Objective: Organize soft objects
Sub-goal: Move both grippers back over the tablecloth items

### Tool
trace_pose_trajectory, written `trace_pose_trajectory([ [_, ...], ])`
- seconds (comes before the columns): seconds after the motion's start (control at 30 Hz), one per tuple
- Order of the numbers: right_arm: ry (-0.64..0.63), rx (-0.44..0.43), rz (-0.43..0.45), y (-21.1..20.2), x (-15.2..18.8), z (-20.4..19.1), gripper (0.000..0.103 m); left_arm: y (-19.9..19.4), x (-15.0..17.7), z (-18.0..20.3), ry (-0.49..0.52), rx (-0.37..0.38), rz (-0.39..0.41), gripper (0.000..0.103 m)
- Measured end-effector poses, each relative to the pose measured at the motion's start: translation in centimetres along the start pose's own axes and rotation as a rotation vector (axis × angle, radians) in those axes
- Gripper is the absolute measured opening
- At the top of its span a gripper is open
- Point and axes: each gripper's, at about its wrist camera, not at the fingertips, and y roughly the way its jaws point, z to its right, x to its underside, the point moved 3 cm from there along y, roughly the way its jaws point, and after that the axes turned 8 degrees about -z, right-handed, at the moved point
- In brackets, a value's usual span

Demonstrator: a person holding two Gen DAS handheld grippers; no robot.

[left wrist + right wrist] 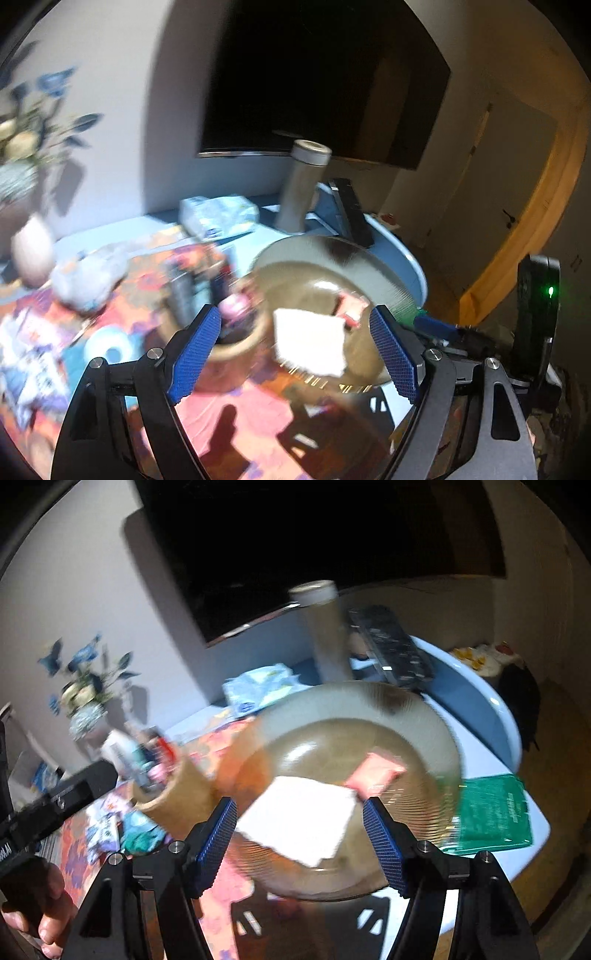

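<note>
- the left gripper has its two blue-padded fingers spread wide apart, and nothing sits between them or touches the pads.
- the right gripper is likewise spread wide, its blue pads bare, gripping nothing.
- both claws hover above a shallow ribbed glass bowl, which stands on the table near its right side.
- a white square sponge lies inside the bowl, toward its near rim; in both wrist views it shows between the open fingers, but below them, not in contact.
- a pink sponge lies in the bowl too, just behind and to the right of the white one; whether the two touch is lost in the blur.
- left of the bowl stands a round tan holder with dark items sticking up out of it.
- a green packet lies flat on the table just right of the bowl.
- behind the bowl a tall metal flask stands upright, with a pale blue pack to its left.
- the patterned cloth covers the table's left part.
- both views are motion-blurred, so fine detail is uncertain.
</note>
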Motion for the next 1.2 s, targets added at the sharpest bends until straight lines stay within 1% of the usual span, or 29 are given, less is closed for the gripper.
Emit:
trace_pose_trajectory([
  [0.13, -0.104, -0.050, 0.002, -0.2, 1.0, -4.5, 0.069, -3.5, 3.1, -3.9, -0.071, -0.081, 0.029, 0.082],
  [0.27, -0.240, -0.093, 0.005, -0.2, 2.4, -10.0, 0.069, -7.8, 6.4, -9.8, -0.190, -0.163, 0.062, 0.082],
  [0.3, -0.268, -0.101, 0.006, -0.2, 2.8, -11.0, 0.072, -8.7, 7.2, -11.2, -0.218, -0.186, 0.072, 0.082],
  [0.33, -0.301, -0.112, 0.007, -0.2, 3.2, -12.4, 0.078, -10.0, 8.1, -13.1, -0.250, -0.226, 0.084, 0.082],
  [0.4, -0.369, -0.134, 0.009, 0.2, 4.2, -15.4, 0.083, -11.5, 9.4, -15.4, -0.282, -0.288, 0.085, 0.082],
  [0.43, -0.400, -0.145, 0.003, 0.5, 4.7, -16.7, 0.083, -12.3, 10.3, -17.0, -0.300, -0.329, 0.080, 0.082],
  [0.53, -0.473, -0.164, -0.030, 2.0, 6.3, -20.0, 0.083, -13.2, 12.2, -19.8, -0.325, -0.366, 0.058, 0.082],
  [0.6, -0.507, -0.172, -0.061, 3.5, 7.1, -21.8, 0.083, -13.1, 13.6, -21.0, -0.321, -0.373, 0.031, 0.082],
  [0.67, -0.524, -0.195, -0.104, 5.2, 7.9, -23.3, 0.083, -12.4, 14.8, -21.6, -0.294, -0.378, 0.004, 0.082],
  [0.77, -0.516, -0.229, -0.172, 7.8, 8.7, -24.7, 0.083, -11.0, 16.1, -22.1, -0.253, -0.378, -0.028, 0.082],
  [0.87, -0.487, -0.252, -0.229, 10.5, 9.2, -25.3, 0.083, -9.3, 17.0, -22.9, -0.238, -0.370, -0.056, 0.082],
  [0.97, -0.466, -0.240, -0.241, 12.7, 9.5, -25.4, 0.083, -7.8, 17.7, -23.8, -0.237, -0.371, -0.079, 0.082],
  [1.03, -0.458, -0.226, -0.209, 14.0, 9.5, -25.4, 0.083, -6.9, 18.0, -24.3, -0.237, -0.375, -0.094, 0.082],
  [1.13, -0.419, -0.164, -0.214, 16.3, 9.2, -25.2, 0.083, -5.8, 18.3, -24.8, -0.230, -0.387, -0.126, 0.082],
  [1.2, -0.391, -0.175, -0.220, 17.1, 8.8, -25.1, 0.083, -5.4, 18.5, -24.8, -0.223, -0.384, -0.131, 0.082],
])
